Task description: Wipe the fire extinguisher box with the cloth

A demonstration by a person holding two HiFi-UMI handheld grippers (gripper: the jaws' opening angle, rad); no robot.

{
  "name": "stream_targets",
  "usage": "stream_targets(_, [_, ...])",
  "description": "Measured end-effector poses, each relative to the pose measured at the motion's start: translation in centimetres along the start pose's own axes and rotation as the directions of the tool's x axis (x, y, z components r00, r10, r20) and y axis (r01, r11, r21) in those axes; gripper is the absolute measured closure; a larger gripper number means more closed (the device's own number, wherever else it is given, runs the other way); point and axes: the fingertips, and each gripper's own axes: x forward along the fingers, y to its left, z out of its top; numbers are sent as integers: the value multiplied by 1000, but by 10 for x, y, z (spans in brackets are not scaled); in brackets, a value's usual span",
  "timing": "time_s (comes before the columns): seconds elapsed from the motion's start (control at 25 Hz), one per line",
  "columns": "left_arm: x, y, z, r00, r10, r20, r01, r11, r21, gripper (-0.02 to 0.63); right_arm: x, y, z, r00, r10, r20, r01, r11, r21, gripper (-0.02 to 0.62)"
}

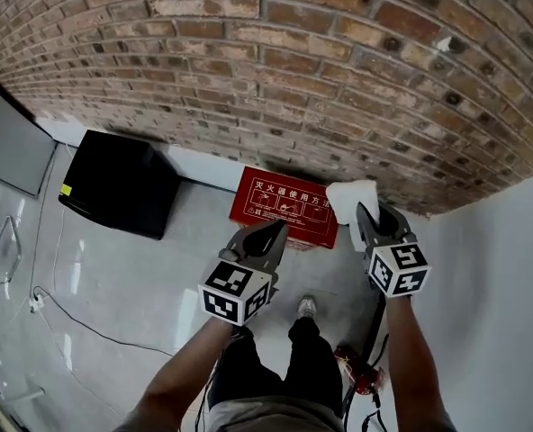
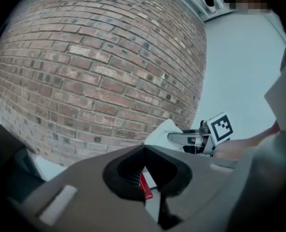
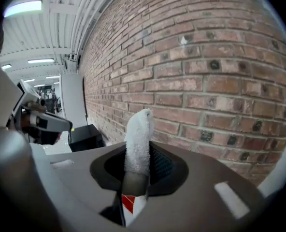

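A red fire extinguisher box point(image 1: 284, 207) with white print stands on the floor against the brick wall. My right gripper point(image 1: 367, 212) is shut on a white cloth point(image 1: 354, 196), held above the box's right end. That cloth point(image 3: 138, 141) sticks up between the jaws in the right gripper view, with a bit of the red box point(image 3: 128, 203) below. My left gripper point(image 1: 274, 235) is shut and empty, hovering over the box's front edge. A sliver of the box point(image 2: 145, 187) shows through its jaws, with the right gripper point(image 2: 174, 137) and cloth point(image 2: 163, 132) beyond.
A black box point(image 1: 120, 184) stands on the floor to the left of the red one. The brick wall point(image 1: 275, 79) runs behind both. A white wall point(image 1: 501, 277) closes the right side. A cable point(image 1: 86, 322) trails across the floor at left. The person's shoe point(image 1: 307, 308) is below the box.
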Motion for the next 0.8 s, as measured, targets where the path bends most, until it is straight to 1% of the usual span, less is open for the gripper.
stream_targets(0.12, [42,4,-28,998,60,12,-60,998,-15,606,51,-43,-44,999,11,-48,-16,996,-92,500])
stream_targets(0.28, [91,16,-78,995,98,-31,-98,995,-11,606,110,-89,-93,999,-15,-51,5,984,-177,500])
stream_targets(0.4, [113,30,-115,990,125,-58,-127,992,-23,606,153,-100,-134,998,-3,-68,-12,977,-212,500])
stream_targets(0.48, [124,42,-138,986,150,-73,-153,988,-36,606,178,-95,-161,996,22,-85,-42,971,-235,500])
stream_targets(0.56, [135,53,-157,982,169,-90,-173,984,-41,606,194,-79,-185,991,75,-109,-102,958,-268,503])
stream_targets(0.64, [142,58,-175,979,172,-107,-178,983,-46,606,198,-57,-209,977,149,-154,-188,940,-286,503])
stream_targets(0.8, [143,62,-196,978,167,-124,-175,983,-60,606,184,-20,-240,925,298,-237,-353,905,-236,505])
